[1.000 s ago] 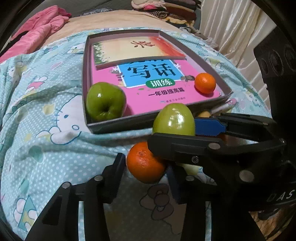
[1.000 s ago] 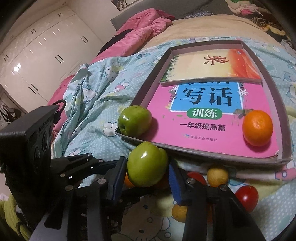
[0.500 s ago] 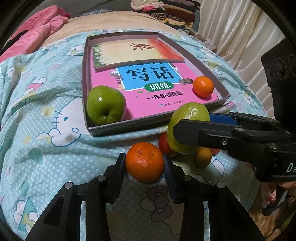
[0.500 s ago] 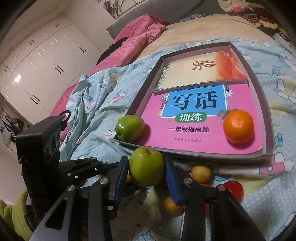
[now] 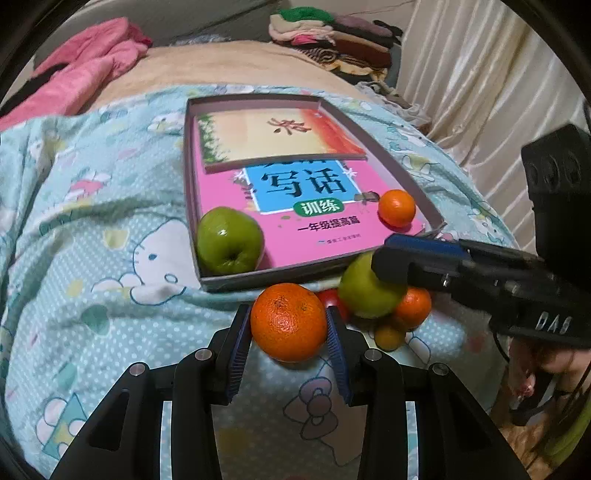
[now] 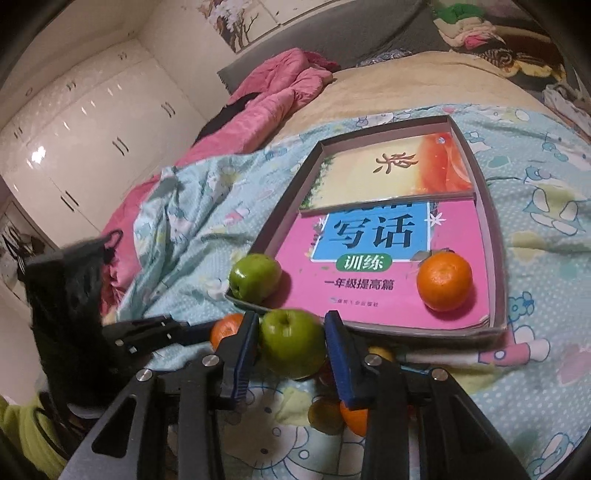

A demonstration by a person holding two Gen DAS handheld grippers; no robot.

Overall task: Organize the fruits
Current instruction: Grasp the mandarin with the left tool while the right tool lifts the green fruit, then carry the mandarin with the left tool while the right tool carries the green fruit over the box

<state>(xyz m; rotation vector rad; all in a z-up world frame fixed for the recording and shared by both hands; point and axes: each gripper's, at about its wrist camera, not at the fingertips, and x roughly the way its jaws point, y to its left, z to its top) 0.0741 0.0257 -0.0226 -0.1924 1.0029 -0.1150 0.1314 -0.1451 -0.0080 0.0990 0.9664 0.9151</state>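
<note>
My left gripper (image 5: 290, 328) is shut on an orange (image 5: 289, 322), held above the bed just before the tray's near edge. My right gripper (image 6: 291, 345) is shut on a green apple (image 6: 293, 343), also raised near the tray's near edge; it shows from the side in the left wrist view (image 5: 364, 291). The shallow grey tray (image 5: 255, 280) holds books, a green apple (image 5: 229, 240) at its near left corner and a small orange (image 5: 397, 207) at its near right.
Several small fruits lie on the blue patterned bedsheet below the grippers: an orange (image 5: 413, 302), a red one (image 5: 332, 299), a yellow-brown one (image 5: 388, 338). A pink quilt (image 6: 266, 99) and folded clothes (image 5: 332, 33) lie at the back. A curtain (image 5: 480, 74) hangs right.
Both grippers have lifted their fruits off the pile and pulled back. The right gripper with the apple has swung away to the right in the left wrist view.
</note>
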